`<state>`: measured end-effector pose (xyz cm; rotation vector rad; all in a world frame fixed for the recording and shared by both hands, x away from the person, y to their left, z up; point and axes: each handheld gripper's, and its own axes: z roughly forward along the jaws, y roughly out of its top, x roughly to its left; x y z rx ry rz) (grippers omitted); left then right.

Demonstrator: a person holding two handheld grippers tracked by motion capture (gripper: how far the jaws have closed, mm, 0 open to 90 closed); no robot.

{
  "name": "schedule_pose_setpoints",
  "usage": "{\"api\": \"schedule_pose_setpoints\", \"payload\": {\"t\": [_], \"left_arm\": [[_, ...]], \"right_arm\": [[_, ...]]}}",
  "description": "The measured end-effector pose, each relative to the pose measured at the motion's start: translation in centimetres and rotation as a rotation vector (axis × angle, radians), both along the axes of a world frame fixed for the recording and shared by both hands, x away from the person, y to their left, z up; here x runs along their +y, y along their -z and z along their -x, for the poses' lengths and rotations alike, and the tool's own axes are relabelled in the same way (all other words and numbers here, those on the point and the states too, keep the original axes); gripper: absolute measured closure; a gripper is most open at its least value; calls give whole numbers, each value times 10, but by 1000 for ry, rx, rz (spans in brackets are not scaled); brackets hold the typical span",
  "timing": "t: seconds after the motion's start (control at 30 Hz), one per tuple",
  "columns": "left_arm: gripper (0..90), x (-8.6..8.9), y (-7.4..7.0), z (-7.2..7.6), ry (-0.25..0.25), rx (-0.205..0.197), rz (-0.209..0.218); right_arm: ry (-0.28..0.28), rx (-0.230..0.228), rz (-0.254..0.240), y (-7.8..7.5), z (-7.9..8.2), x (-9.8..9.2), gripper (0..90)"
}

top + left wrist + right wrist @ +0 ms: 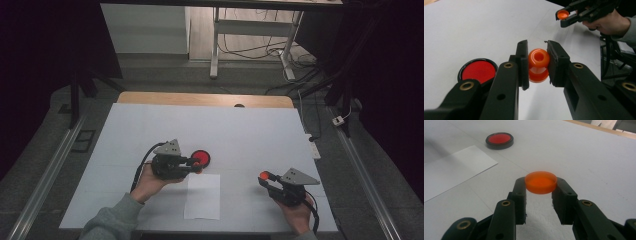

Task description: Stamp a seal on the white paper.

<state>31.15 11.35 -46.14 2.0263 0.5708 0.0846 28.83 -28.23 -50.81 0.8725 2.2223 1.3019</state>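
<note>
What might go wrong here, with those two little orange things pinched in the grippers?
The orange cap sits only at the tips of the right gripper, so a small jolt might let it slip out. The left gripper squeezes the rounded orange bottle, which could pop out or twist. The two pieces are far apart; bringing them together misaligned might jam the cap.

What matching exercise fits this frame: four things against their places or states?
1. bottle
2. cap
3. red disc
4. paper sheet

A. lies flat, white, on the table between the hands
B. clamped in the right gripper
C. clamped in the left gripper
D. on the table, black-rimmed

Pairs: 1-C, 2-B, 3-D, 4-A
</note>
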Motion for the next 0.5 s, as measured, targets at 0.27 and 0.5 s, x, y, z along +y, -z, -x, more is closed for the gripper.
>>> {"api": "schedule_pose_setpoints", "payload": {"t": [0.27,0.5], "left_arm": [[722,-3,3,3,13,4,-7],[722,-10,10,4,27,12,-27]], "right_arm": [[-6,3,3,1,-1,1,646],[-5,0,4,1,-1,1,646]]}}
